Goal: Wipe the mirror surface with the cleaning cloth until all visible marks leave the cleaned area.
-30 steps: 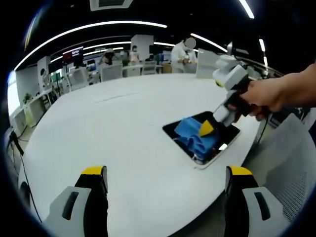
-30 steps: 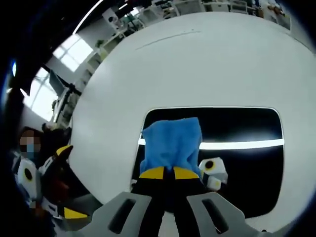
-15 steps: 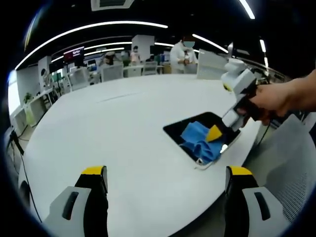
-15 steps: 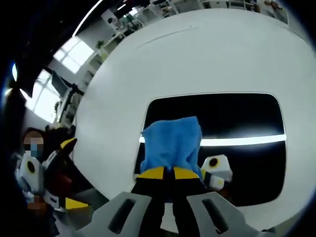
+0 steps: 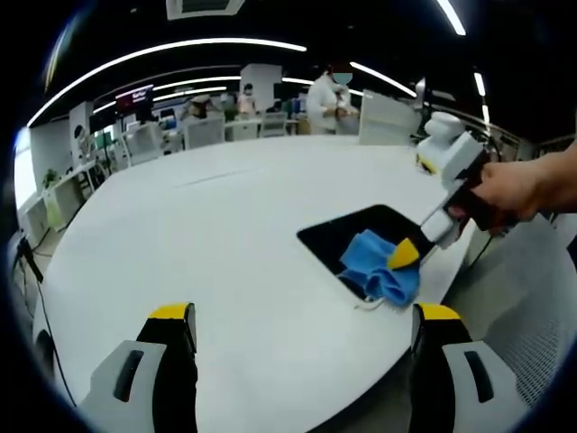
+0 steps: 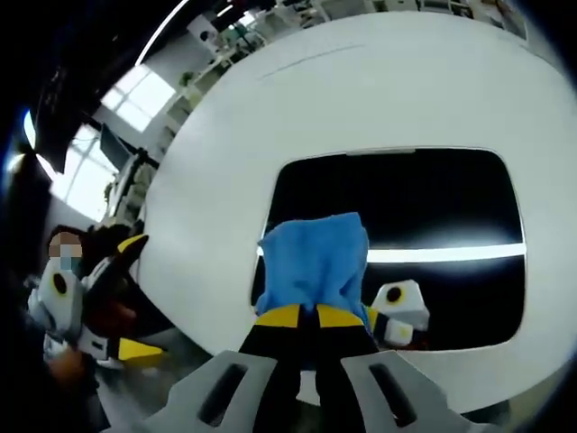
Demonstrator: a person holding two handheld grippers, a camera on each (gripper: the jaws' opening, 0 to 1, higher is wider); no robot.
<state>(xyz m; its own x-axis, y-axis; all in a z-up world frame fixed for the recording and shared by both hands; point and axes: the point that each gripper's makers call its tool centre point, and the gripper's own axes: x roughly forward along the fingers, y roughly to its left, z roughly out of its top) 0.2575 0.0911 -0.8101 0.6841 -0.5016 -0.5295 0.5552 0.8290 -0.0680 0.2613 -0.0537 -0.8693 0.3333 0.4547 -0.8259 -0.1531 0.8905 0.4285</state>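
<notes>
A dark rectangular mirror (image 5: 347, 234) lies flat near the right edge of the white table (image 5: 207, 244). On its near end sits the blue cleaning cloth (image 5: 379, 271). My right gripper (image 5: 407, 253), held by a hand (image 5: 518, 189), presses the cloth down, shut on it. In the right gripper view the jaws (image 6: 311, 316) pinch the cloth (image 6: 315, 257) over the black mirror (image 6: 415, 198), which reflects a bright light strip. I can make out no marks on the glass. My left gripper (image 5: 305, 314) hovers open above the table's near edge, well away from the mirror.
A grey mesh chair (image 5: 532, 298) stands beside the table at the right. Desks, chairs and people (image 5: 332, 90) fill the room beyond the far edge. The left gripper (image 6: 90, 307) shows at the left of the right gripper view, off the table.
The right gripper has dragged the cloth across the mirror towards its near end and the table edge. The left gripper has stayed still and open.
</notes>
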